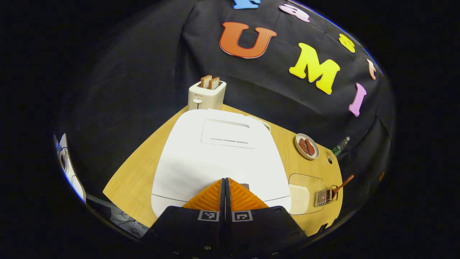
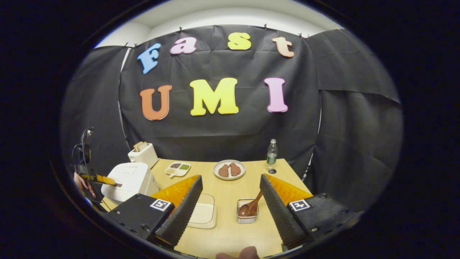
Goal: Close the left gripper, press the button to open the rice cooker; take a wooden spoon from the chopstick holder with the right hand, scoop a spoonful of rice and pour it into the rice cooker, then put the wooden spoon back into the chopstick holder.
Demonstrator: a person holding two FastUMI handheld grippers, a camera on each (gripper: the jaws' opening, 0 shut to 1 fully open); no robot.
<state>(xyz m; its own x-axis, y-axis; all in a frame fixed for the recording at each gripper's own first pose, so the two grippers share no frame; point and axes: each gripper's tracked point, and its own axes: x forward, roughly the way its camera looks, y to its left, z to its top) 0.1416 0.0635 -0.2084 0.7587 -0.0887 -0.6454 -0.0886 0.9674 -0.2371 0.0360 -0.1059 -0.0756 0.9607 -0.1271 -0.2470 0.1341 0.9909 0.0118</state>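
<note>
Over the rice cooker (image 1: 219, 158), the landmark for everything else, the left tool (image 1: 225, 190) hangs with its fingers clenched together on nothing, tips at the cooker's near front edge, where a small dark patch peeks out beside them; I take that for the button, though it is mostly hidden. The lid is down, so the press has not yet worked. The risk lies here: a push landing on the smooth lid rather than the button would leave the cooker closed, and a sideways shove could slide it across the tabletop (image 1: 136, 180) toward the rice container (image 2: 203, 214) just right of it. If the lid springs up, it may strike tips held over it. Farther right of the cooker, beyond the rice, stands the wire chopstick holder (image 2: 247, 215) with the wooden spoon (image 2: 251, 207) leaning in it. Nearer than that holder, the right tool (image 2: 230, 205) waits released and wide; a skewed grasp could tip the light holder.
</note>
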